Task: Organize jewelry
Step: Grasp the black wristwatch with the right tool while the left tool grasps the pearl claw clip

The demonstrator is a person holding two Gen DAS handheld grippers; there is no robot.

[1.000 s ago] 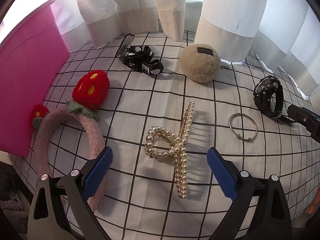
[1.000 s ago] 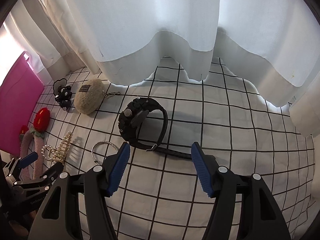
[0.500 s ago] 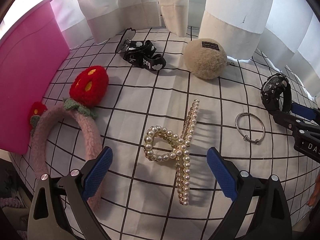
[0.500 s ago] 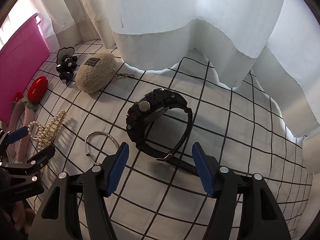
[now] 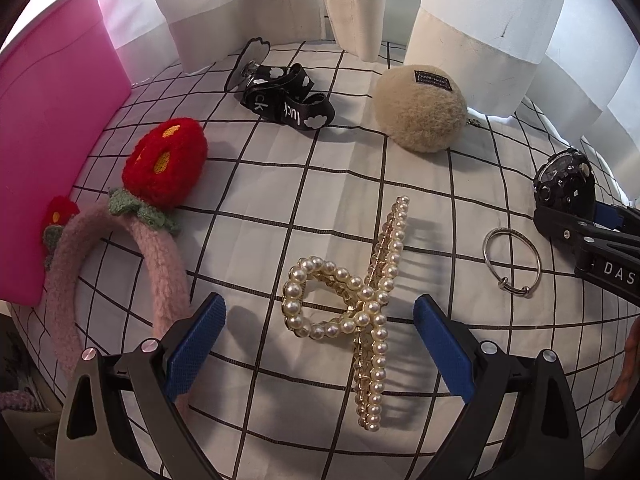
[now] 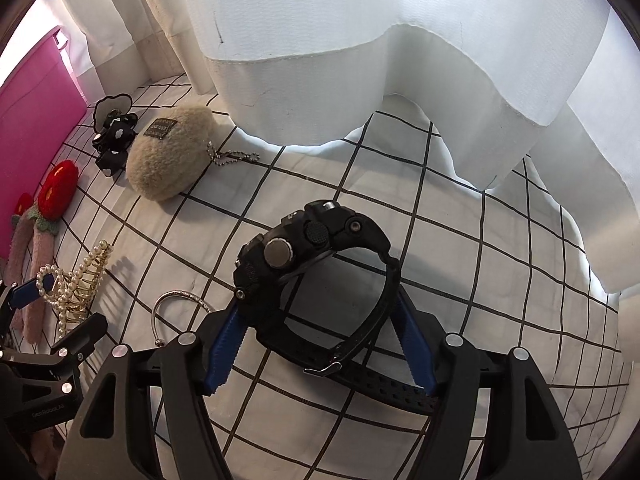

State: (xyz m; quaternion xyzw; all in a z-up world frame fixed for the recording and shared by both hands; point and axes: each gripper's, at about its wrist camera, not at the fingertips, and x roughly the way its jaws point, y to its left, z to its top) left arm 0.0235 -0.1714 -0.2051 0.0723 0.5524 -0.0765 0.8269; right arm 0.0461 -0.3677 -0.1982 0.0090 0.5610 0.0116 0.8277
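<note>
On the white black-gridded cloth (image 6: 460, 248), the right gripper (image 6: 320, 344) is seen straddling the chunky black wristwatch (image 6: 308, 256); its jaws have just been opening and stand spread, the strap between the blue pads; contact cannot be told. The left gripper (image 5: 320, 344) is held wide above the pearl-studded gold hair claw (image 5: 360, 292), nothing pinched. Only the left view shows the thin silver bangle (image 5: 512, 260) whole. The pink plastic bin (image 5: 44, 152) stands far left, its contents hidden.
</note>
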